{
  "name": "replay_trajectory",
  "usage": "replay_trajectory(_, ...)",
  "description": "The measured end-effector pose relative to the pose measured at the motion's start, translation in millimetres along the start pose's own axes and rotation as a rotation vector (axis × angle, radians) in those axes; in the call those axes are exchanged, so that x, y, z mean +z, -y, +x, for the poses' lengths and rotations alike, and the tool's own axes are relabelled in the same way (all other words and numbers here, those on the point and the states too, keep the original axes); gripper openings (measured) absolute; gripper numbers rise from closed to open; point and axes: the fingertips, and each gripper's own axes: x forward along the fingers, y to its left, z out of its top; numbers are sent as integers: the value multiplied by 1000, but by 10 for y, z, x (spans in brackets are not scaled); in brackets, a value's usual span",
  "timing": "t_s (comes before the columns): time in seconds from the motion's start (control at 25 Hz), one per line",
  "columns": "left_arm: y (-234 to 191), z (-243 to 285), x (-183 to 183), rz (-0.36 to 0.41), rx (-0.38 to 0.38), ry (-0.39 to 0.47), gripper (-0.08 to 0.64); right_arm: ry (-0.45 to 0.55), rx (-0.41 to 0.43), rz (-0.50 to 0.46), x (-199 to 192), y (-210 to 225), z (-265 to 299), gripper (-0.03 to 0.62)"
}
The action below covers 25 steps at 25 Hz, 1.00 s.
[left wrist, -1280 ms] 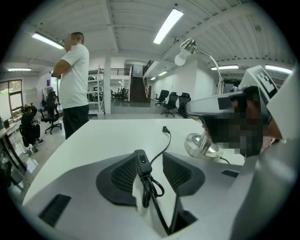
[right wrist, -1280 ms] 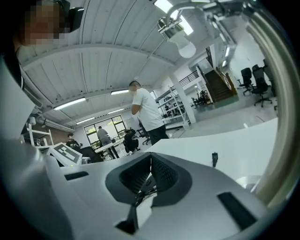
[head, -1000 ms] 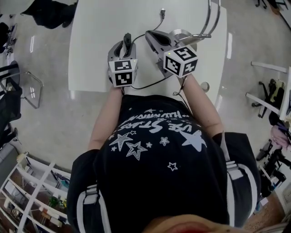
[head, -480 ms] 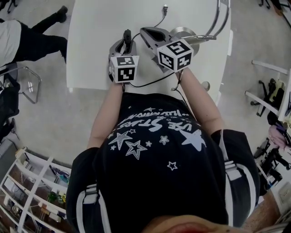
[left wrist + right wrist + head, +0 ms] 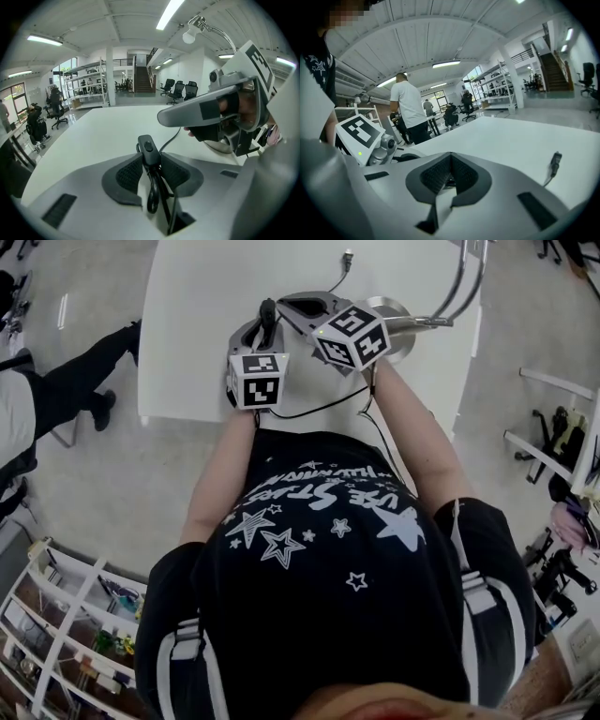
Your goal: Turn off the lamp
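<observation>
The cord switch (image 5: 147, 145) sits low centre, between the left hand-held gripper's (image 5: 151, 158) closing jaws (pads touching it); the right hand-held gripper (image 5: 450, 159) is pinched together, empty.

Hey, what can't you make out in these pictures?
Lamp head: left gripper view, too small to tell if lit; head view, cut off by the top edge.
Switch setting: left gripper view, too small.
Lamp base: head view, partly behind the right gripper.

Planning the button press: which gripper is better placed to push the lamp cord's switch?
Right: the right gripper sits free beside the switch, while the left gripper, jaws closing, holds it.
</observation>
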Motion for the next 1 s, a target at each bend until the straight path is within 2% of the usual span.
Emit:
replay_trajectory(0.12,9,25,-10,0,2,-1,137,-67,63,-45,-79,-42,121,6)
replay_trajectory(0.24,5,23,16,-4,5,-1,137,-119,93,-94,-126,-63,242,6)
replay_trajectory(0.52,11,47,-25,-7,10,-5,137,-182,64,-125,-220,-27,317,6)
replay_trajectory(0.76,-5,21,7,-11,11,6,136,-267,108,-25,-260,-13,366,6)
replay_trajectory(1.0,-10,-16,11,-34,4,7,135,-288,109,-1,-250,-37,377,6)
